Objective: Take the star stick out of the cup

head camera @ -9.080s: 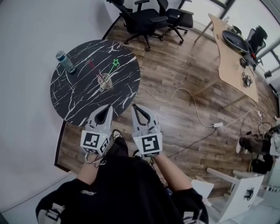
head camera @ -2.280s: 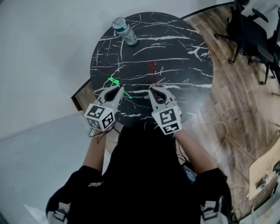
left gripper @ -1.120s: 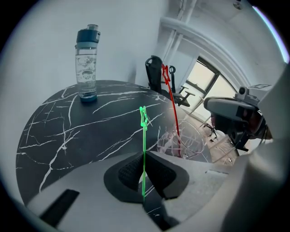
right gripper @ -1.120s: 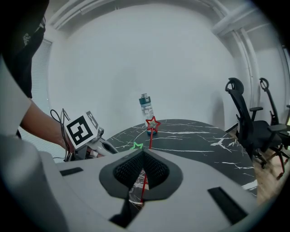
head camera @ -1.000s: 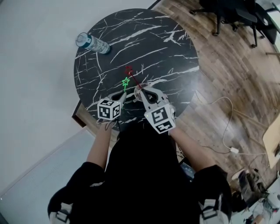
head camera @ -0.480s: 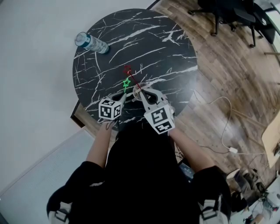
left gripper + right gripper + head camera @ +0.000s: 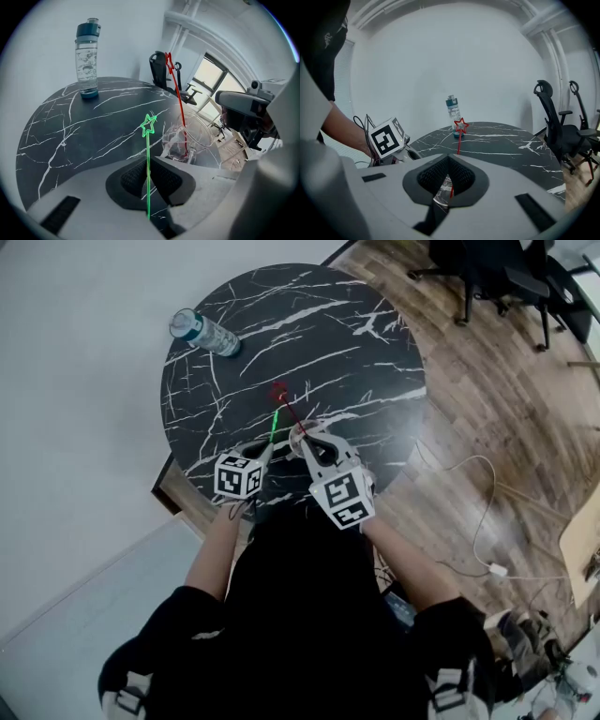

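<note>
Withdrawal of a star stick from the cup, judged nearly complete. The step is best finished by carrying the freed stick up and leftward with its shaft vertical, so that the lower end does not catch the rim. The opposite grip should be firm enough that the light cup neither tips nor sheds its second stick.

Far left on the black marble worktop (image 7: 356, 343) stands a water bottle (image 7: 88, 58), well apart from the work.

Left hand-held gripper (image 7: 149, 174): clenched on the shaft of the green star stick (image 7: 149, 140). The stick stands upright between the pads, star uppermost, just beside the clear cup (image 7: 190, 140) and apparently free of it.

Inside the cup leans the red star stick (image 7: 177, 93).

Right hand-held gripper (image 7: 447, 180): narrowed to a slit on the cup's wall, apparently steadying it. The red shaft rises just beyond the pads.
</note>
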Motion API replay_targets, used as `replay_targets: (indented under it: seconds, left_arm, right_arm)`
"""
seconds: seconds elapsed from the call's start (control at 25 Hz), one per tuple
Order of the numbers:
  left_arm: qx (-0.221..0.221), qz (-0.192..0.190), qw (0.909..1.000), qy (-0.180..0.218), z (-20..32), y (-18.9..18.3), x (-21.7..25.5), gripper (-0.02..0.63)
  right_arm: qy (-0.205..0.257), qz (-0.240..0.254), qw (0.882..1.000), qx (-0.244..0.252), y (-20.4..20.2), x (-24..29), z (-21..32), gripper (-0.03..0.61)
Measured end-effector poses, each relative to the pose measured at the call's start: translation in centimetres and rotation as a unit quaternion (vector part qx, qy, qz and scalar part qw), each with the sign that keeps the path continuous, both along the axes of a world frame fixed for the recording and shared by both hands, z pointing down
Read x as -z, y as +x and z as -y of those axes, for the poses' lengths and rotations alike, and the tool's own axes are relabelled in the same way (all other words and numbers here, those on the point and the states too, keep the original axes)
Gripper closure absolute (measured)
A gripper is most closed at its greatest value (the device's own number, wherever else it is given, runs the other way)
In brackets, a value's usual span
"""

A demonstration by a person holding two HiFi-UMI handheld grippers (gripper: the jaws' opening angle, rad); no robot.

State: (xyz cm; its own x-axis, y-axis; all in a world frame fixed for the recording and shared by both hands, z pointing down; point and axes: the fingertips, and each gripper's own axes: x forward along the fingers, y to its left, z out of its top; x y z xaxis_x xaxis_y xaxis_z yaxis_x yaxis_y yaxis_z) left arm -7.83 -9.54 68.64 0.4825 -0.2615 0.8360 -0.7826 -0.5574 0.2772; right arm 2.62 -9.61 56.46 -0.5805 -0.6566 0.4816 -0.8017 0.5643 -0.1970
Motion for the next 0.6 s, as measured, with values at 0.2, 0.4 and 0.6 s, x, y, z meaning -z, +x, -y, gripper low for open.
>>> replay_targets:
  seconds: [0.2,0.4,0.6]
  left_arm:
    - [0.006,0.000,1.0000,0.002,0.0,-0.3,0.0,0.603]
    - [0.015,-0.009,0.9997,0.015,0.0,-0.4,0.9,0.603]
    - [0.026,-0.022,0.9987,0.038,0.1,-0.5,2.1,0.613]
  right_arm:
    - [0.000,-0.002,1.000,0.004,-0.2,-0.1,0.0,0.581]
    - [0.005,-0.008,1.000,0.004,-0.1,0.0,0.0,0.581]
    - [0.003,-0.021,1.000,0.005,0.2,-0.3,0.6,0.581]
